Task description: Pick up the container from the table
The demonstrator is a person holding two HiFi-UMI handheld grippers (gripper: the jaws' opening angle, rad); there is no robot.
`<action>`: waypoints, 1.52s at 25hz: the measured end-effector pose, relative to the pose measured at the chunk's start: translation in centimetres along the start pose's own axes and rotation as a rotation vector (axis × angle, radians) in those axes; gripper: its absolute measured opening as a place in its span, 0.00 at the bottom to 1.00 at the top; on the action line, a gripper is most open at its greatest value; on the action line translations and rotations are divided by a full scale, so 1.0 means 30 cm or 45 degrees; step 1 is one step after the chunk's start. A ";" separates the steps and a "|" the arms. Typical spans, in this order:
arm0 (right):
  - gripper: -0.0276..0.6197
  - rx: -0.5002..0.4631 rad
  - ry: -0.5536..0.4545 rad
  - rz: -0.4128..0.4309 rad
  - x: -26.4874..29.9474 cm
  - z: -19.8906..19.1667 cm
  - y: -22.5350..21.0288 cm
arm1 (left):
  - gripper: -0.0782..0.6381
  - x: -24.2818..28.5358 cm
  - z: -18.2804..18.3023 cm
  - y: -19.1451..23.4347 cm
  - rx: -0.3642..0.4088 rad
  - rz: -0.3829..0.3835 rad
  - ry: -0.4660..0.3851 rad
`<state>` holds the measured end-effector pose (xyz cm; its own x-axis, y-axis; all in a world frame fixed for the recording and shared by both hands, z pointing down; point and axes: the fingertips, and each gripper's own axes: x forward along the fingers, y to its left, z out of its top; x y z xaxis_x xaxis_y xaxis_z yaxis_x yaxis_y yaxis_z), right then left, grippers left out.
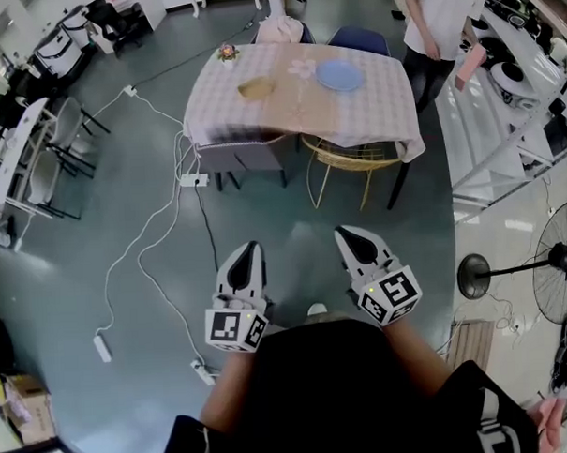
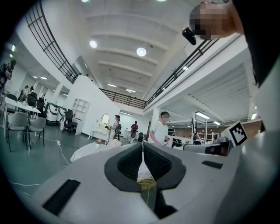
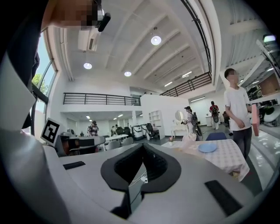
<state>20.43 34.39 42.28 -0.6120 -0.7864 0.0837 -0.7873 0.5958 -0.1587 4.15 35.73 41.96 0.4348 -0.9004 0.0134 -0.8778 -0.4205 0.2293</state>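
Note:
A tan container [image 1: 256, 87] sits on a table covered with a checked cloth [image 1: 372, 114], far ahead of me across the floor. Beside it are a blue plate [image 1: 338, 75], a pink item [image 1: 302, 67] and a small flower pot [image 1: 226, 52]. My left gripper [image 1: 251, 252] and right gripper [image 1: 346, 235] are held side by side over the grey floor, well short of the table. Both are shut with nothing between their fingers. The left gripper [image 2: 142, 146] looks towards the cloth [image 2: 89, 151]. Past the right gripper [image 3: 142, 147] I see the plate [image 3: 207, 148] on the table [image 3: 227, 162].
A grey chair [image 1: 243, 157] and a wicker chair [image 1: 351, 157] stand at the table's near side. A person [image 1: 439, 17] stands at its far right corner. White cables and power strips [image 1: 193, 180] trail over the floor on the left. A standing fan [image 1: 557, 265] is at the right.

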 end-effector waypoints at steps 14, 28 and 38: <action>0.32 0.078 0.170 -0.001 0.009 -0.146 -0.043 | 0.34 0.000 -0.105 0.047 -0.079 -0.033 0.156; 0.32 0.139 0.318 0.024 0.471 -0.286 -0.209 | 0.33 0.285 -0.215 0.416 -0.164 0.033 0.228; 0.32 0.244 0.361 -0.088 1.258 -0.156 -0.448 | 0.32 0.861 0.059 0.950 -0.139 -0.110 0.126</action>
<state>7.57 -2.53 52.18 -0.5752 -0.7314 0.3663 -0.8158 0.4799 -0.3228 -10.01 0.28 47.12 0.5304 -0.8436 0.0837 -0.8114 -0.4766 0.3383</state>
